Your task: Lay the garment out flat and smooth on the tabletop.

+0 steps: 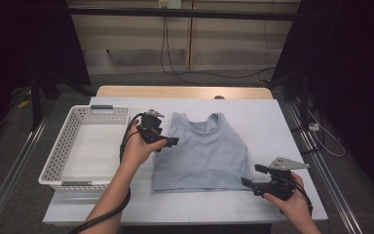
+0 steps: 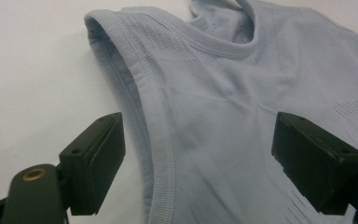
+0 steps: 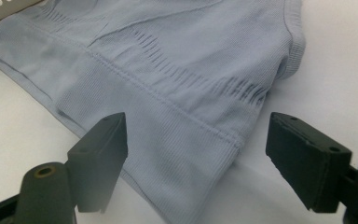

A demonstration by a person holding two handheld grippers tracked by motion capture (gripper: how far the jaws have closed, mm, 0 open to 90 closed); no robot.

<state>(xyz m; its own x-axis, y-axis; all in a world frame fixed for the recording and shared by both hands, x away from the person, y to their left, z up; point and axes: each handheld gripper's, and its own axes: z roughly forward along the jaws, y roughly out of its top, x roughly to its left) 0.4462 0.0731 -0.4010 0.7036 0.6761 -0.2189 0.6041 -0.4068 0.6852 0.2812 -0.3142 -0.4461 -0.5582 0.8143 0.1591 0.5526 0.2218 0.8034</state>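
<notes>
1. Grey top [image 1: 202, 153] lies flat right of the white basket [image 1: 85, 146].
2. Left gripper [image 1: 168, 142] at its armhole, right gripper [image 1: 251, 178] at its hem corner; both gaping, unclamped.
3. Step judged: pre-grasp; next, pinch both edges.

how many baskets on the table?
1. The white perforated basket stands at the table's left edge, left of the light blue top; its corner also shows in the right gripper view.

Sleeveless top [image 1: 202, 153]: pale blue knit cloth, matt, with ribbed hem band and armhole edging. Basket [image 1: 58, 156]: white perforated plastic. Table cover [image 1: 272, 122]: smooth, matt white. Gripper pads [image 2: 98, 158]: matt black plastic.
</notes>
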